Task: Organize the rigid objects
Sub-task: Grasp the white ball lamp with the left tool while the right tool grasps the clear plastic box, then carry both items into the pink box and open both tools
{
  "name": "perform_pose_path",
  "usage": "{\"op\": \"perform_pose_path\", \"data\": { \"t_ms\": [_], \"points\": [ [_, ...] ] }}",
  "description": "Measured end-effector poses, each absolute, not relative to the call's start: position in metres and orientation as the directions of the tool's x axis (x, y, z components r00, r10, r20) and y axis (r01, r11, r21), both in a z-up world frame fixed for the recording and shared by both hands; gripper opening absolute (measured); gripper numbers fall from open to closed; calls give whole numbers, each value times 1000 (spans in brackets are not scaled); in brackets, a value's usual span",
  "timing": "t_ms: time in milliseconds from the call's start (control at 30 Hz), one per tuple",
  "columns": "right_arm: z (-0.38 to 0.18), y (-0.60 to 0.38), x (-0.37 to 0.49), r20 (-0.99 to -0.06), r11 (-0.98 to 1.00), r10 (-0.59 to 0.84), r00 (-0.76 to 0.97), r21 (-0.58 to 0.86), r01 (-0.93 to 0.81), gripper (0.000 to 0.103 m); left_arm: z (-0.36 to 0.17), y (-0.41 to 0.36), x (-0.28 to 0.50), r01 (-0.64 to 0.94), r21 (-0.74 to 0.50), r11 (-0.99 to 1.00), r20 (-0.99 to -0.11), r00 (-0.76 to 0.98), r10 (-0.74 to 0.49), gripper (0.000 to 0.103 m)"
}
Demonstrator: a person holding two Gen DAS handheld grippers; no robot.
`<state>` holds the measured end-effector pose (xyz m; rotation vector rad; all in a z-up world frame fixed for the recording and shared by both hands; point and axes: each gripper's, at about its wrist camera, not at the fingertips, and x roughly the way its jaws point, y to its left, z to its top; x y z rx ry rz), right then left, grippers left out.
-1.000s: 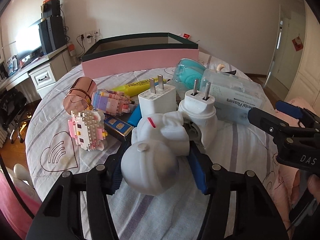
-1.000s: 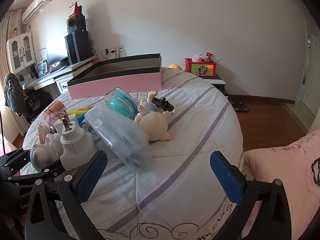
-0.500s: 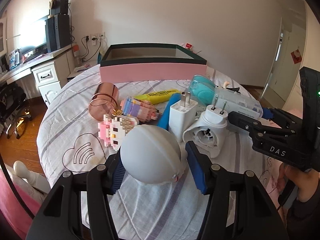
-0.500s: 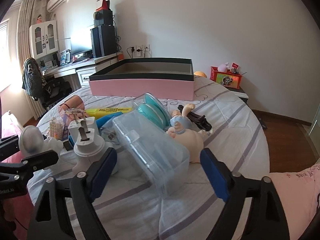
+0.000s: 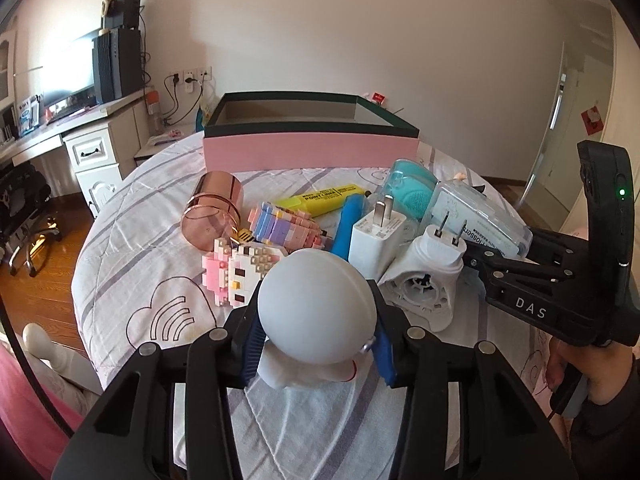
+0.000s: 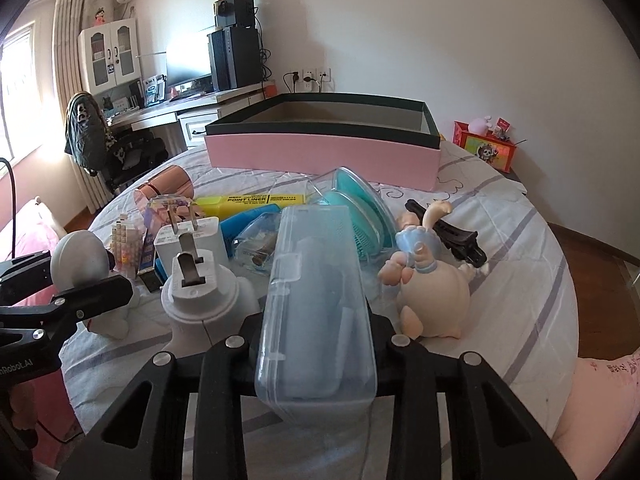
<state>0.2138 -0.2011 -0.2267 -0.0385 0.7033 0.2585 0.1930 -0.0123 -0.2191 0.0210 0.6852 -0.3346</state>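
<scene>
At the bottom centre of the left wrist view, the left gripper (image 5: pixel 316 354) is clamped on a white round-headed figurine (image 5: pixel 316 318), its domed head toward the lens and its body hidden behind. At the bottom centre of the right wrist view, the right gripper (image 6: pixel 316 354) is closed around the near end of a clear plastic floss case (image 6: pixel 316 300); the case's long axis runs away from the camera, up the frame toward the pink box (image 6: pixel 324 154).

Left of the case stand a round white plug adapter (image 6: pixel 200 284) and a white charger (image 6: pixel 188 236), prongs up. Right of it lies a pale doll (image 6: pixel 432 292). Beyond are a teal brush (image 6: pixel 356 208) and a yellow highlighter (image 6: pixel 256 202), lengthwise across the frame.

All rest on a white striped bedspread (image 6: pixel 512 240). In the upper left are a desk (image 6: pixel 168 114), a monitor and white walls.
</scene>
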Motion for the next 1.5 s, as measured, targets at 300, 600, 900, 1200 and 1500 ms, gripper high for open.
{"op": "perform_pose_path", "data": {
  "t_ms": [300, 600, 900, 1200, 1500],
  "points": [
    [-194, -201, 214, -581, 966, 224, 783, 26, -257, 33, -179, -20, 213, 350, -83, 933, -557, 760, -335, 45],
    [-136, -205, 278, -519, 965, 234, 822, 19, -262, 33, -123, -48, 301, 381, -20, 924, -505, 794, -338, 46],
    [-130, -190, 400, -595, 963, 231, 770, 26, -269, 33, -130, -56, 434, 336, -29, 941, -605, 744, -284, 46],
    [-192, -178, 488, -767, 965, 197, 611, 41, -259, 34, -186, -64, 514, 304, -19, 952, -762, 612, -211, 46],
    [-207, -183, 491, -809, 976, 146, 569, 26, -214, 65, -187, -56, 502, 248, -13, 969, -757, 630, -172, 82]
  ]
}}
